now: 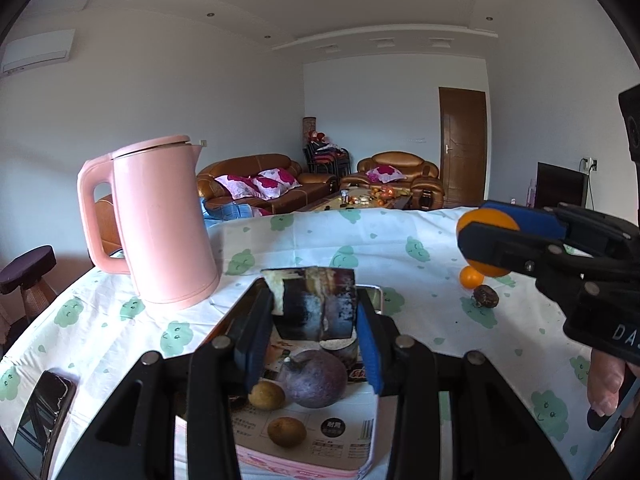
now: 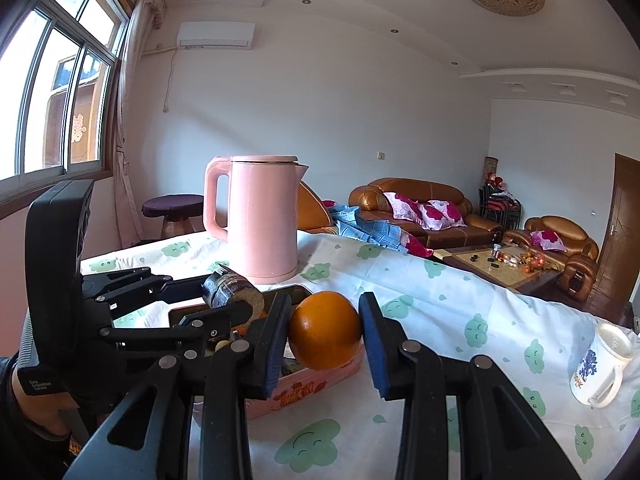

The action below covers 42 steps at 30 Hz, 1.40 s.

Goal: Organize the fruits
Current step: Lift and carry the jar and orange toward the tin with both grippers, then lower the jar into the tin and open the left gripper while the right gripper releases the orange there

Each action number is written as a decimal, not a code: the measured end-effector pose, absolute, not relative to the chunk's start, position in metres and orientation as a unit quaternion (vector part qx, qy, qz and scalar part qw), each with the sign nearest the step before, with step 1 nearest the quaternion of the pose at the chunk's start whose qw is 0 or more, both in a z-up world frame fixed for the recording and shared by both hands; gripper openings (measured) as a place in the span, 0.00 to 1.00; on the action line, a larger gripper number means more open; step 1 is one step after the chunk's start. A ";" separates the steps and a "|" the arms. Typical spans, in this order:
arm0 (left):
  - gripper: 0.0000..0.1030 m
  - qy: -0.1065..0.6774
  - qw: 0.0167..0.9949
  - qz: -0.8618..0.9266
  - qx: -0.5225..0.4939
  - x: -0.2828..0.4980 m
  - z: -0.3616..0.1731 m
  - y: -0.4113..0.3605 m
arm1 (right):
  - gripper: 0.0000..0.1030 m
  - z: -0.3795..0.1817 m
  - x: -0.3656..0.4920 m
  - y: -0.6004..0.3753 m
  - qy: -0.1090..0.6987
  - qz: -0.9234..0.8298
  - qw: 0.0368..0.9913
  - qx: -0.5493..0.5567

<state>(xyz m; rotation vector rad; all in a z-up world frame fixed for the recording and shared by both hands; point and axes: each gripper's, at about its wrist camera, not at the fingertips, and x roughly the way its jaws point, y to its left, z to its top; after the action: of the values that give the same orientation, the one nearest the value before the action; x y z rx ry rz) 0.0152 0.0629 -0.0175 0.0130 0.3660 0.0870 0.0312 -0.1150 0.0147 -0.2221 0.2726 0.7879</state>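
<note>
Tongs, left (image 1: 316,336): closing on a dark, cut piece of sugarcane (image 1: 316,304), pads pressing its two sides, and holding it raised over the pink box (image 1: 304,452), presumably so it can be lowered in with the other produce.

Tongs, right (image 2: 326,336): gripping an orange (image 2: 325,330) between the blue pads, carrying it just above the box's near rim (image 2: 304,390); likely the next item for the box.

Contents of box, seen in the left wrist view only: one purple passion fruit (image 1: 314,378) and two small brown round fruits (image 1: 267,395) (image 1: 287,432), lying on the printed base.

Loose stock on the surface (image 1: 400,240), left wrist view only: a small orange (image 1: 471,278) and a dark wrinkled fruit (image 1: 486,296) just beside it, well apart from the box and not yet sorted.

Other items: pink kettle (image 2: 262,216) standing upright behind the box; phone (image 1: 44,420) at the surface's near left edge, left view only; white mug (image 2: 604,364) lying tilted on the cloth, right view only.

Note: the right wrist view is showing both sets of tongs side by side, converging on the box; the box interior is mostly hidden there.
</note>
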 end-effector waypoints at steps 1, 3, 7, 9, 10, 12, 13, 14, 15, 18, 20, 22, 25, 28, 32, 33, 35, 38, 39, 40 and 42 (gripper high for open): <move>0.40 0.183 0.982 0.047 0.006 0.014 -0.018 0.065 | 0.36 0.014 0.032 -0.112 0.133 0.384 0.907 -0.109; 0.40 0.183 0.982 0.051 0.003 0.013 -0.018 0.071 | 0.36 0.012 0.032 -0.105 0.134 0.389 0.905 -0.113; 0.40 0.183 0.981 0.063 -0.003 0.010 -0.019 0.083 | 0.36 0.010 0.031 -0.093 0.136 0.397 0.900 -0.119; 0.40 0.183 0.981 0.069 -0.007 0.009 -0.019 0.090 | 0.36 0.009 0.028 -0.087 0.137 0.401 0.898 -0.123; 0.40 0.183 0.980 0.073 -0.008 0.009 -0.019 0.093 | 0.36 0.008 0.027 -0.085 0.137 0.402 0.897 -0.124; 0.40 0.186 0.979 0.078 -0.010 0.009 -0.020 0.099 | 0.36 0.006 0.026 -0.080 0.140 0.407 0.894 -0.127; 0.40 0.188 0.979 0.080 -0.012 0.009 -0.021 0.102 | 0.36 0.004 0.026 -0.077 0.141 0.409 0.892 -0.128; 0.40 0.191 0.978 0.082 -0.013 0.010 -0.021 0.106 | 0.36 0.003 0.025 -0.075 0.143 0.411 0.891 -0.129; 0.40 0.194 0.977 0.083 -0.013 0.010 -0.022 0.108 | 0.36 0.002 0.025 -0.073 0.144 0.413 0.890 -0.131; 0.40 0.201 0.975 0.089 -0.015 0.012 -0.026 0.115 | 0.36 -0.004 0.024 -0.066 0.152 0.420 0.885 -0.135; 0.40 0.207 0.974 0.091 -0.017 0.012 -0.029 0.118 | 0.36 -0.009 0.025 -0.060 0.158 0.424 0.881 -0.141; 0.40 0.213 0.972 0.093 -0.018 0.014 -0.031 0.121 | 0.36 -0.013 0.024 -0.055 0.164 0.428 0.876 -0.146; 0.40 0.223 0.970 0.094 -0.022 0.017 -0.035 0.125 | 0.36 -0.019 0.022 -0.048 0.171 0.434 0.871 -0.155; 0.40 0.236 0.967 0.099 -0.025 0.020 -0.039 0.130 | 0.36 -0.023 0.022 -0.042 0.180 0.438 0.866 -0.161; 0.40 0.248 0.963 0.102 -0.025 0.022 -0.045 0.134 | 0.36 -0.028 0.020 -0.037 0.187 0.442 0.861 -0.168; 0.40 0.251 0.962 0.102 -0.025 0.022 -0.046 0.134 | 0.36 -0.030 0.020 -0.035 0.190 0.443 0.860 -0.169; 0.40 0.254 0.962 0.100 -0.024 0.022 -0.046 0.134 | 0.36 -0.033 0.020 -0.033 0.197 0.444 0.857 -0.173; 0.40 0.260 0.961 0.097 -0.019 0.022 -0.047 0.132 | 0.36 -0.037 0.020 -0.030 0.206 0.445 0.853 -0.179; 0.40 0.262 0.960 0.095 -0.018 0.024 -0.047 0.131 | 0.36 -0.039 0.020 -0.030 0.209 0.446 0.851 -0.179; 0.40 0.264 0.960 0.091 -0.016 0.024 -0.047 0.130 | 0.36 -0.040 0.020 -0.030 0.213 0.448 0.849 -0.180; 0.40 0.267 0.959 0.089 -0.013 0.026 -0.047 0.129 | 0.36 -0.042 0.021 -0.029 0.219 0.450 0.846 -0.182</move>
<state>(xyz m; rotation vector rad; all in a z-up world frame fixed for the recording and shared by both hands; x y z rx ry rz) 0.0258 0.1288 -0.0475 -0.0263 0.5417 0.1796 0.0207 -0.0289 -0.0423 -0.3834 0.4617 0.9494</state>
